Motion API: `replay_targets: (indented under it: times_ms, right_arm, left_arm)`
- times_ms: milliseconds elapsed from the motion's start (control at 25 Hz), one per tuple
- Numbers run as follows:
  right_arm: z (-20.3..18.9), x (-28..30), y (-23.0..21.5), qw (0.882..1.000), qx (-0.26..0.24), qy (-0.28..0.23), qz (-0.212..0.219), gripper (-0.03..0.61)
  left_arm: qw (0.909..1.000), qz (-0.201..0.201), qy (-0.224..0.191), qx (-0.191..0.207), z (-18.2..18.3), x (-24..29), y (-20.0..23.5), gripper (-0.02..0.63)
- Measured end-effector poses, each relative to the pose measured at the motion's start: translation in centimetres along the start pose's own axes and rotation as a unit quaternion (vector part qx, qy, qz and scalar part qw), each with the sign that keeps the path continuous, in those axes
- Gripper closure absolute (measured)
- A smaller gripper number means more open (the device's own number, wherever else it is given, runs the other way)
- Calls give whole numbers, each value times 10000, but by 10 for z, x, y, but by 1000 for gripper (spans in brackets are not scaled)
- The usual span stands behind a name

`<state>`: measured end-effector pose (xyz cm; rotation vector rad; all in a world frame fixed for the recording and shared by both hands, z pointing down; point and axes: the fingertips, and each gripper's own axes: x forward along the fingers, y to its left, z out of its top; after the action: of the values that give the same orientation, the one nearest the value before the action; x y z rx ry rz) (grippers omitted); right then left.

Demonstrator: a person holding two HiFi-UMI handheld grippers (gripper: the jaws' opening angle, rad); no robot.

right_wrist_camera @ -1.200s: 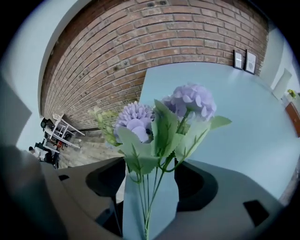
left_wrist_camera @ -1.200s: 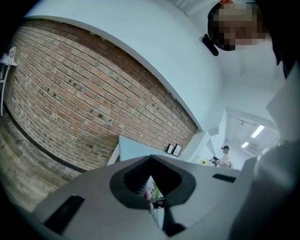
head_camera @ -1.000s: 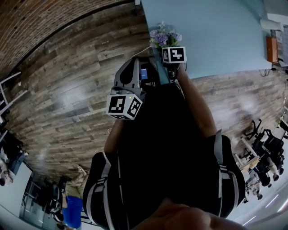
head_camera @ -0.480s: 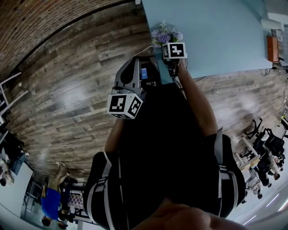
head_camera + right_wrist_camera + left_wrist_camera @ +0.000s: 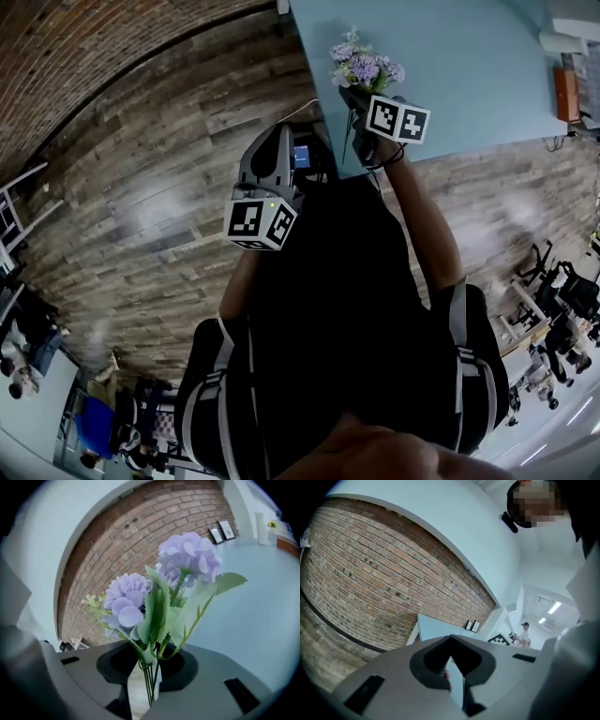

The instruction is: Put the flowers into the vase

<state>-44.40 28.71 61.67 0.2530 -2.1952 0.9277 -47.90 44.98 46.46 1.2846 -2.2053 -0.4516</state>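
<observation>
Half closed, having just drawn in further, with the right tongs (image 5: 146, 679) pressing the thin green stems of the flowers (image 5: 187, 559). Hides the stems' lower ends below the jaws. Carries the purple heads over the near edge of the pale blue desk (image 5: 469, 75). Barely parted at the left tongs (image 5: 457, 686), gripping nothing. Cannot name the pinkish smear in that slit: too blurred.

The flowers (image 5: 183, 573) stand between the jaws of the right gripper (image 5: 147, 686), which have just been closing on them, over the counter (image 5: 262, 611). The left gripper (image 5: 456, 677) lies to its left, over the floor (image 5: 141, 187). Frames (image 5: 221, 530) stand at the counter's far end, apparently against the wall (image 5: 140, 536).
</observation>
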Motion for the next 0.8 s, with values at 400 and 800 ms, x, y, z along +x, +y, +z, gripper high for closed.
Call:
replay_targets:
  times_ms: [400, 800]
  right_arm:
    - [62, -190, 49, 9401, -25, -3349, 634, 451]
    - [26, -278, 19, 9143, -199, -4045, 25, 451]
  left_arm:
    - [9946, -988, 278, 174, 2, 10, -50, 584]
    - [9838, -1620, 540, 541, -19, 33, -115, 584]
